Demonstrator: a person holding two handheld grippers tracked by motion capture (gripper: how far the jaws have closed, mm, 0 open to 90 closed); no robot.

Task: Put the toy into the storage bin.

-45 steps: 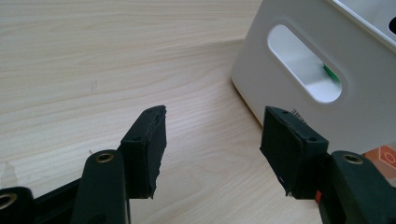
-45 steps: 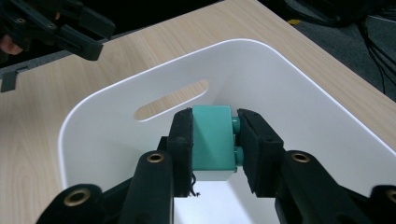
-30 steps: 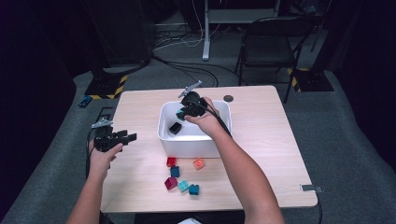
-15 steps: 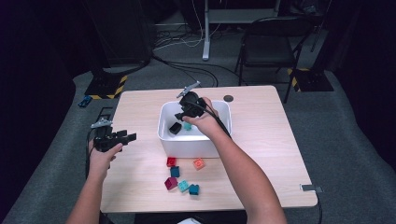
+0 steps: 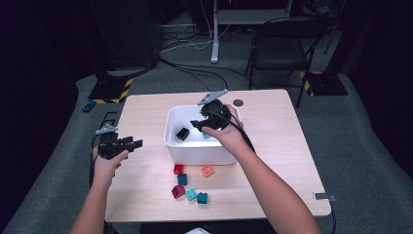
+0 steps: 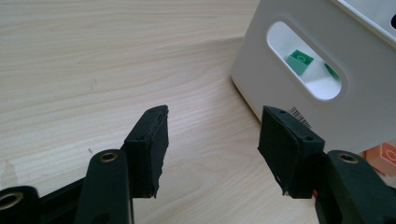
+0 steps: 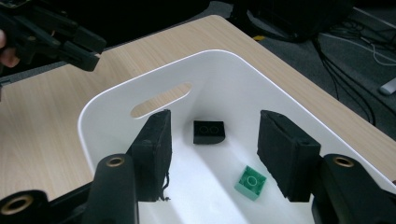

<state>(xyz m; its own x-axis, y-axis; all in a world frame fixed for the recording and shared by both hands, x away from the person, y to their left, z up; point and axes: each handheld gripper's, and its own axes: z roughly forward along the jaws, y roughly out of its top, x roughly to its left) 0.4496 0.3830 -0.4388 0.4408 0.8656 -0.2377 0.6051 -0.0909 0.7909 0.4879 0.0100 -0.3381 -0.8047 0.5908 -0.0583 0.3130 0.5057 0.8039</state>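
Hovering over the white bin [image 5: 195, 151], the right tool [image 5: 202, 124] has just been opening, nothing between its jaws; the green brick [image 7: 251, 182] lies on the bin's floor near a black brick [image 7: 209, 132]. The left tool [image 5: 127, 145], open and empty, has just been closing slightly above the table [image 5: 287, 146].

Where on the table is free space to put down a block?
Bare wood lies left of the white bin, around the left gripper, and on the right side past the right forearm. It is crowded in front of the bin, where loose blocks cluster.
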